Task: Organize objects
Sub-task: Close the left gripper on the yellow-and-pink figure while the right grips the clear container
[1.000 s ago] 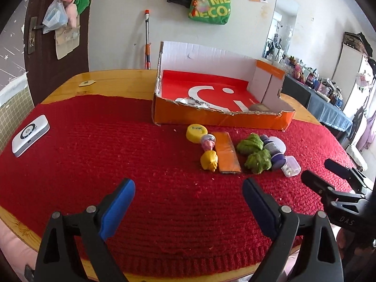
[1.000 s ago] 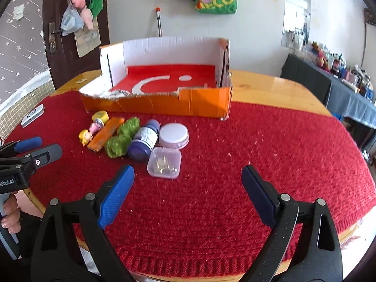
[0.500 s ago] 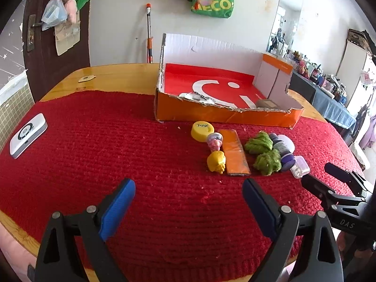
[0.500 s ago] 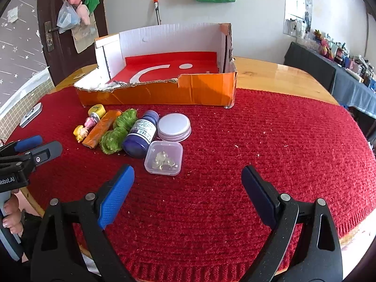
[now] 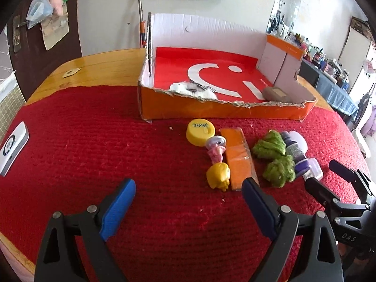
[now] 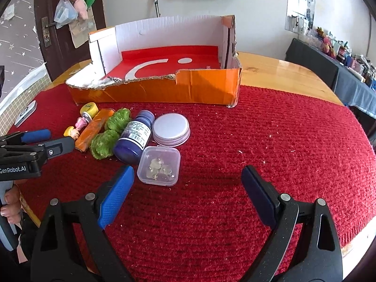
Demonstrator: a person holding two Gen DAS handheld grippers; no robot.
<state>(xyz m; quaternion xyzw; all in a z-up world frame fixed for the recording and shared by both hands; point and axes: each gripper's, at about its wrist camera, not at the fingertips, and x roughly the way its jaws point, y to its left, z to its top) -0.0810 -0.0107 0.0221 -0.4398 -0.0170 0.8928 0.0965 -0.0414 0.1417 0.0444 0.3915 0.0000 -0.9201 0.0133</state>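
A row of small things lies on the red mat in front of an orange cardboard box: a yellow cap, a pink and yellow toy figure, an orange packet, two green fuzzy lumps, a purple bottle, a silver lid and a clear plastic case. My left gripper is open, its right finger near the packet's end. My right gripper is open just behind the clear case. Both hold nothing.
Inside the box lie a white fluffy thing with a chain and a brown pouch. A white device rests at the mat's left edge. The wooden table shows beyond the mat. A dark door stands behind.
The left gripper has moved forward toward the row of objects and tilted down, so they appear larger and nearer. The right gripper has edged closer to the clear case.
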